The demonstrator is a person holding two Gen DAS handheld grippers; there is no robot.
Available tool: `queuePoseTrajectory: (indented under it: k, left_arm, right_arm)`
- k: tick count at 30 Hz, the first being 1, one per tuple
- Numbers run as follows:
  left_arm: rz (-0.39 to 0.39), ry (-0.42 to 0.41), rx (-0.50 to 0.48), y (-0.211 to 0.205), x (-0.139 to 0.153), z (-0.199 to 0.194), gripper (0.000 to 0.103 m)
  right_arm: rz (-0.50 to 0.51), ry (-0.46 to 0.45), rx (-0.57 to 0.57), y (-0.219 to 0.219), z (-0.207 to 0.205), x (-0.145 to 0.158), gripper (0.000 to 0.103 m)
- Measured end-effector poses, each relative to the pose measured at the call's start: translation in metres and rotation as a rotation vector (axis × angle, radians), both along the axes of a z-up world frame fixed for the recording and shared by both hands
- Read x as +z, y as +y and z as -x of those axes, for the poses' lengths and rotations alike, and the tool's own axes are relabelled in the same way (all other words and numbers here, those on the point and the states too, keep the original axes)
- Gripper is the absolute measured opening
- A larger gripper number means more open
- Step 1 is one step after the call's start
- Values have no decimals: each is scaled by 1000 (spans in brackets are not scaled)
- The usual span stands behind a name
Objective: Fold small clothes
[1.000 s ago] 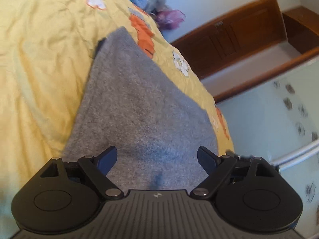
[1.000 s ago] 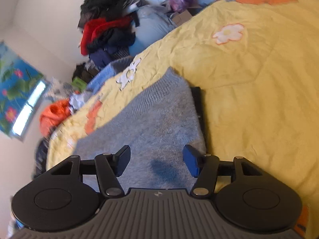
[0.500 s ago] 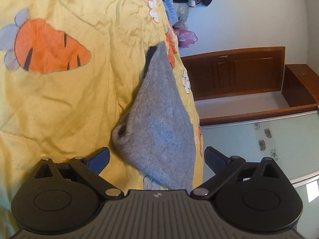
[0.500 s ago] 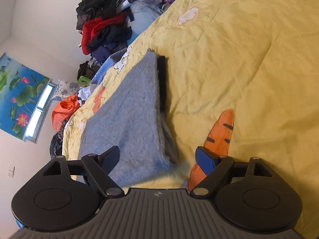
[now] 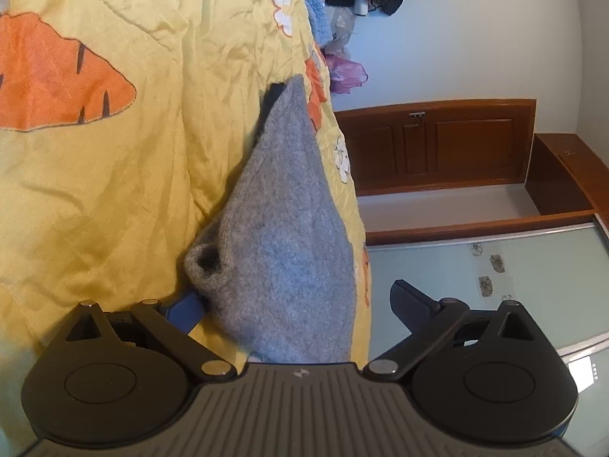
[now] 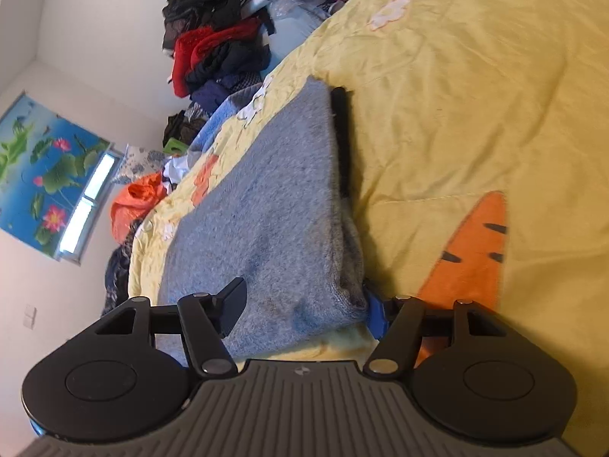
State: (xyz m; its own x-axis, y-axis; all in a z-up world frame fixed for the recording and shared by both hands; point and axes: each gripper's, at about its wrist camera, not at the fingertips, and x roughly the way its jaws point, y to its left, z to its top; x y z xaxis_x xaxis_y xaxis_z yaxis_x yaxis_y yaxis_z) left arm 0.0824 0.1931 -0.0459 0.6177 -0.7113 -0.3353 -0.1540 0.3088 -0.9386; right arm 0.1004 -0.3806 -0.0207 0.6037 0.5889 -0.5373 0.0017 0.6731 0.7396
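A folded grey knit garment (image 5: 285, 228) lies on a yellow quilt (image 5: 114, 190) printed with carrots. A dark strip (image 6: 342, 133) shows under its far edge. My left gripper (image 5: 298, 304) is wide open at the garment's near end; its blue pad (image 5: 186, 306) sits low by the rolled corner, and the other finger hangs past the bed's edge. In the right wrist view, the garment (image 6: 266, 209) has its near corner between the jaws of my right gripper (image 6: 304, 308), which are closing. One finger (image 6: 232, 304) is over the knit. The blue pad (image 6: 375, 314) is tucked under its edge.
A heap of dark and red clothes (image 6: 217, 45) is piled by the wall beyond the bed. A wooden cabinet (image 5: 437, 144) and a pale glass panel (image 5: 495, 285) lie past the bed's edge. A lotus poster (image 6: 42, 167) hangs beside a window (image 6: 87, 205).
Both grippers have drawn back from over the grey garment to its near end and sunk toward the quilt. The left jaws widened and the view rolled. The right jaws widened, then narrowed.
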Motion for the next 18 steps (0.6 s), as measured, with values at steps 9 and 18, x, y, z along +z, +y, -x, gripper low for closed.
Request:
queuePoseTrajectory:
  k: [9, 18]
  left_arm:
    - [-293, 30, -25, -22, 23, -10, 99]
    - [-302, 137, -27, -24, 1, -22, 6]
  right_arm:
    - [56, 20, -47, 11, -2, -4, 31]
    - [51, 25, -97, 20, -2, -12, 13]
